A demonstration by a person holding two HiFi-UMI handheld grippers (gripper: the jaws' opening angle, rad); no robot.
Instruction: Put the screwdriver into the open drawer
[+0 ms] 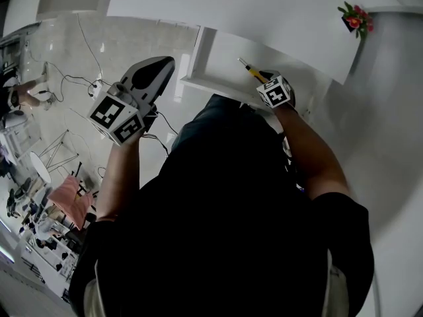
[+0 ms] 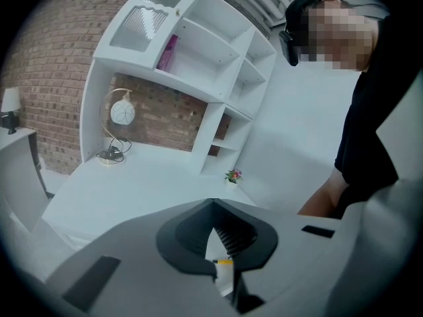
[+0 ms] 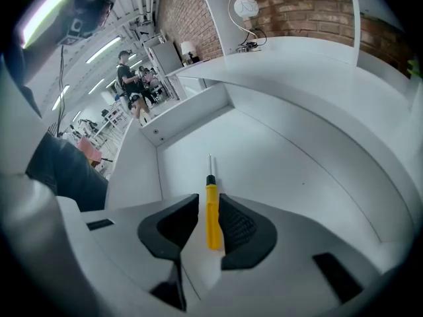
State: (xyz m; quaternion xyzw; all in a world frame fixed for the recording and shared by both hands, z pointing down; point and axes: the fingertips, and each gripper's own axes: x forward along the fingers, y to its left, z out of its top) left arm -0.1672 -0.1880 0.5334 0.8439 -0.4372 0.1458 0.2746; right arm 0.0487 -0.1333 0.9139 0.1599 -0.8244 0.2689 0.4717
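Note:
The screwdriver (image 3: pixel 212 213), with a yellow handle and a thin metal shaft, lies between the jaws of my right gripper (image 3: pixel 209 218) over the white floor of the open drawer (image 3: pixel 277 170). Its tip points toward the drawer's back. The jaws stand slightly apart: the handle is against the right pad, and a thin strip of white shows between it and the left pad. In the head view the screwdriver (image 1: pixel 250 69) sticks out ahead of my right gripper (image 1: pixel 272 83) inside the drawer (image 1: pixel 218 58). My left gripper (image 1: pixel 157 68) is raised to the left, shut and empty.
The drawer's left wall (image 3: pixel 135 177) and back wall (image 3: pixel 192 107) enclose the space. The white desk top (image 1: pixel 264 12) carries a small flower pot (image 1: pixel 355 18) and, in the left gripper view, a lamp (image 2: pixel 119 121) under shelves. A person's dark clothing fills the lower head view.

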